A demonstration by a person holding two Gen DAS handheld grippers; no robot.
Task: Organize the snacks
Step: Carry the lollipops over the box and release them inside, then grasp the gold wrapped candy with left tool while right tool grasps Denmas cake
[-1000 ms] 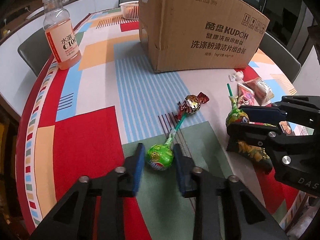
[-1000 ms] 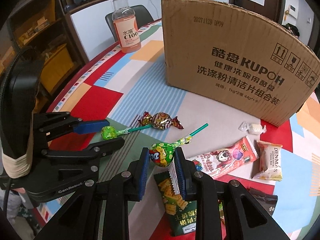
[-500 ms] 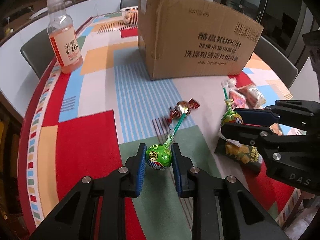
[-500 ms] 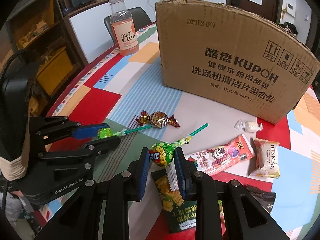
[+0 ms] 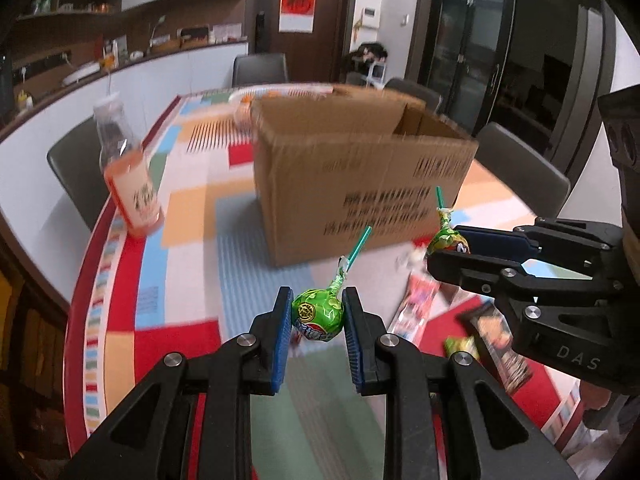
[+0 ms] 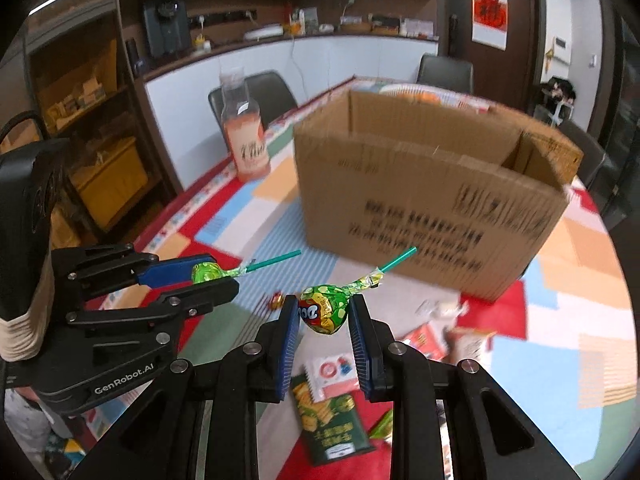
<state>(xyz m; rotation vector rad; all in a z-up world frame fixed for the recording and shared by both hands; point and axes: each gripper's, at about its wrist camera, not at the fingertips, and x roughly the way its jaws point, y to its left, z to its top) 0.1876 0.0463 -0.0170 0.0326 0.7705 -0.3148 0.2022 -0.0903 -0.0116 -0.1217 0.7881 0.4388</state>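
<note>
My left gripper (image 5: 316,314) is shut on a green-wrapped lollipop (image 5: 319,314) and holds it in the air, stick pointing up toward the open cardboard box (image 5: 360,184). My right gripper (image 6: 324,314) is shut on a second green lollipop (image 6: 325,309), also lifted, stick toward the box (image 6: 432,208). Each gripper shows in the other's view: the right gripper (image 5: 450,244) at the right, the left gripper (image 6: 206,276) at the left. Snack packets (image 6: 332,420) and a wrapped candy (image 6: 277,301) lie on the table below.
An orange drink bottle (image 5: 128,184) stands at the table's left edge, left of the box; it also shows in the right wrist view (image 6: 244,140). A basket (image 5: 280,92) sits behind the box. Chairs (image 5: 520,176) ring the colourful tablecloth (image 5: 188,216).
Both grippers have risen from the table with their lollipops, now level with the box's upper half. The left jaws closed on its lollipop a second ago.
</note>
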